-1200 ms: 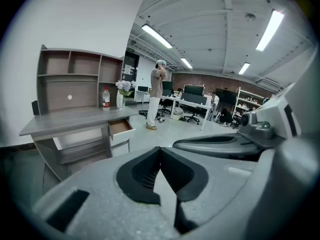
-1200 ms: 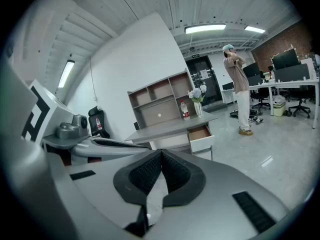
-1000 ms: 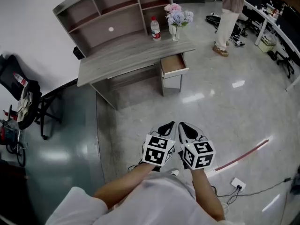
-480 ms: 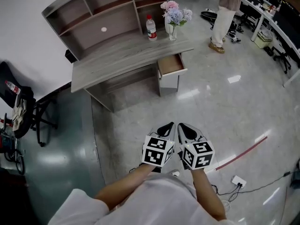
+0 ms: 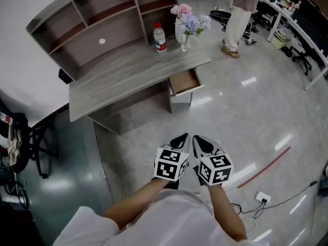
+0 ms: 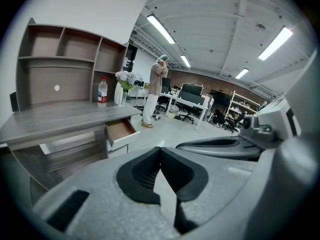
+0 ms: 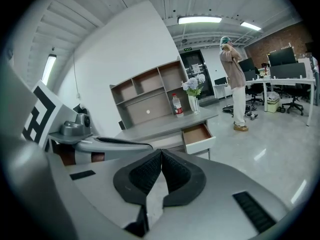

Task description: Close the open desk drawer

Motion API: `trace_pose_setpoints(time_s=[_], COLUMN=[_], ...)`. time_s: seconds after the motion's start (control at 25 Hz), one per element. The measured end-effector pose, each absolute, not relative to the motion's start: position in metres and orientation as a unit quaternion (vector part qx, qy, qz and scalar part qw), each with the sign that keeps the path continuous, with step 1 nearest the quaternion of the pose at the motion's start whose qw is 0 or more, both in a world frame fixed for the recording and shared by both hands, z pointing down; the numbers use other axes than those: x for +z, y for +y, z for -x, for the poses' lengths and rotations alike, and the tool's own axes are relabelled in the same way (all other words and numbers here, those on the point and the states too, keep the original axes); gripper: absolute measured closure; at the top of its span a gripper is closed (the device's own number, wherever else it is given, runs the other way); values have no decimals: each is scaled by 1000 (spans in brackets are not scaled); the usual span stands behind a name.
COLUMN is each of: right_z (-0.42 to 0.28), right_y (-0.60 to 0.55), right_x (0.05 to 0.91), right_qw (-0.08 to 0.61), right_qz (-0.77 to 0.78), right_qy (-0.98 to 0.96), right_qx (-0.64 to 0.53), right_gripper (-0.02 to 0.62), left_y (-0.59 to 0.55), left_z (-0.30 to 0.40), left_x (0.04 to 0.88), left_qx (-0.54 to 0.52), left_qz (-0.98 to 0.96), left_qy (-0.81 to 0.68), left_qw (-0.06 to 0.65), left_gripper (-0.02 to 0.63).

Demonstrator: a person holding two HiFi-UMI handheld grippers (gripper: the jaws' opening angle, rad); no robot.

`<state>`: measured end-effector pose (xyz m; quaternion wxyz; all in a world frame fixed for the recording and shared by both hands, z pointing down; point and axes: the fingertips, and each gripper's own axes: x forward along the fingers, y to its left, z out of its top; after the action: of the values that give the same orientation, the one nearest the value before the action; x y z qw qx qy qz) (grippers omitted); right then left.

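Head view: a wide polished floor point(image 5: 246, 111) is shown from above, and open floor lies between the grippers and the furniture, so the task is judged to be in its approach stage.
Desk point(image 5: 128, 70): it is set at 11 o'clock from the grippers, with its shelving backed against the wall. A bottle point(image 5: 160, 38) and a vase of flowers point(image 5: 187, 26) are stood at its right-hand end, above the drawer and clear of the drawer's travel.
Bystander point(image 5: 238, 12): a person is seen at 1 o'clock, well apart from the desk and out of the way.
Drawer point(image 5: 185, 82): it is found at 12 o'clock from the grippers, under the right end of the desktop. It is pulled out with its pale front facing the person, so a straight push on that front is what is called for. It appears empty, though it is too far off for that to be certain.
Forearms point(image 5: 148, 191): they are held close in front of the body and side by side, probably so that both tools are carried forward together.
Left gripper point(image 5: 181, 137): it is pointed ahead and somewhat downward. Its jaws are brought together and nothing is held.
Right gripper point(image 5: 198, 138): it is held just beside the left one and aimed the same way. Its pads are pressed together on nothing, which is well suited to pushing with a blunt tip.
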<state>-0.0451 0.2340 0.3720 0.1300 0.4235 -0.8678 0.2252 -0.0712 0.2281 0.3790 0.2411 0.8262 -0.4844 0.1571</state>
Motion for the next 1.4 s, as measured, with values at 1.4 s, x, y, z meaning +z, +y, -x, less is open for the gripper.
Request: trace_pose_setpoints(time_s=[1.4], right_z=[104], right_y=[113], right_x=[382], right_qw=[141], right_qz=[-427], right_qy=[-861], right_qx=[239], right_gripper=[594], left_y=[116], left_z=[137], left_x=[387], left_qx=[144], left_qz=[-829], left_qy=[-477], left_qw=[252], left_gripper=[603])
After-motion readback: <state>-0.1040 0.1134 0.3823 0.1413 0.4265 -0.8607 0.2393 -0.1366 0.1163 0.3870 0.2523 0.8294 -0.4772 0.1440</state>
